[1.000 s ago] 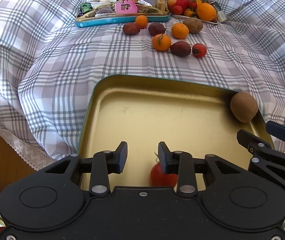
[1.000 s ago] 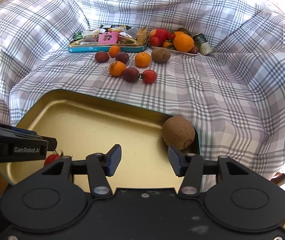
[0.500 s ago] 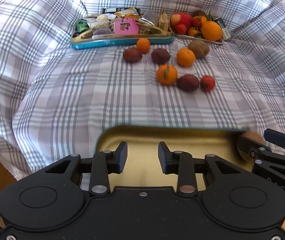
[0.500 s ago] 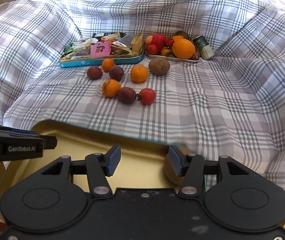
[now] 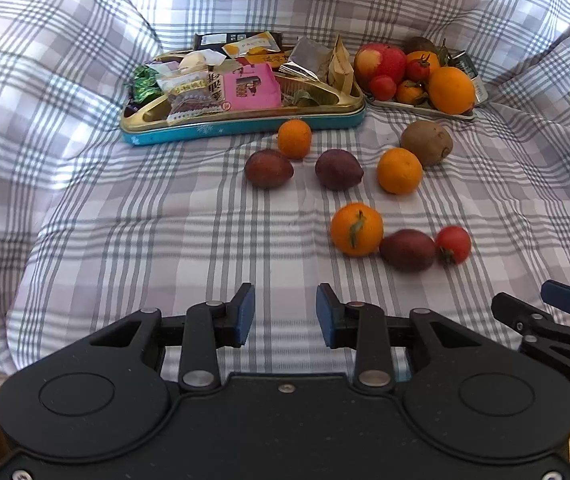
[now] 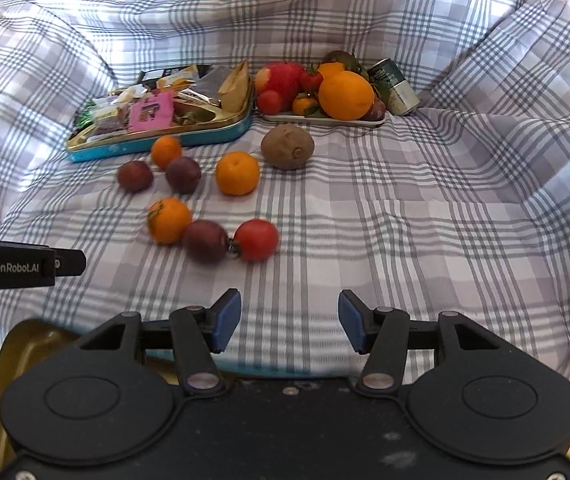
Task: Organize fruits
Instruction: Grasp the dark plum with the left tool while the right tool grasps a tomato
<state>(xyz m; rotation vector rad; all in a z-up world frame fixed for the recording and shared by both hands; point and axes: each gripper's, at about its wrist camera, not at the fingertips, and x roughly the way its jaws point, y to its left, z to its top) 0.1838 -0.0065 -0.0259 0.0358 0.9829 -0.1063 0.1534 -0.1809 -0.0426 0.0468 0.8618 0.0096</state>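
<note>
Loose fruit lies on the checked cloth: an orange (image 5: 356, 229), a dark plum (image 5: 407, 249) and a red tomato (image 5: 453, 244) nearest, then two more plums (image 5: 268, 168), two oranges (image 5: 399, 170) and a kiwi (image 5: 426, 143). In the right wrist view the tomato (image 6: 255, 239) and kiwi (image 6: 287, 146) show too. My left gripper (image 5: 281, 319) is open and empty, short of the fruit. My right gripper (image 6: 289, 320) is open and empty. A corner of the gold tray (image 6: 25, 336) shows under it at lower left.
A teal tin of snack packets (image 5: 241, 92) stands at the back. A white plate piled with fruit (image 5: 417, 76) and a green can (image 6: 394, 86) stand beside it. The cloth rises in folds all around. The left gripper's side (image 6: 17, 266) shows at the left.
Both grippers have lifted and moved forward from over the gold tray toward the loose fruit. The tray, with its kiwi and tomato, has dropped almost out of view. Both stay open.
</note>
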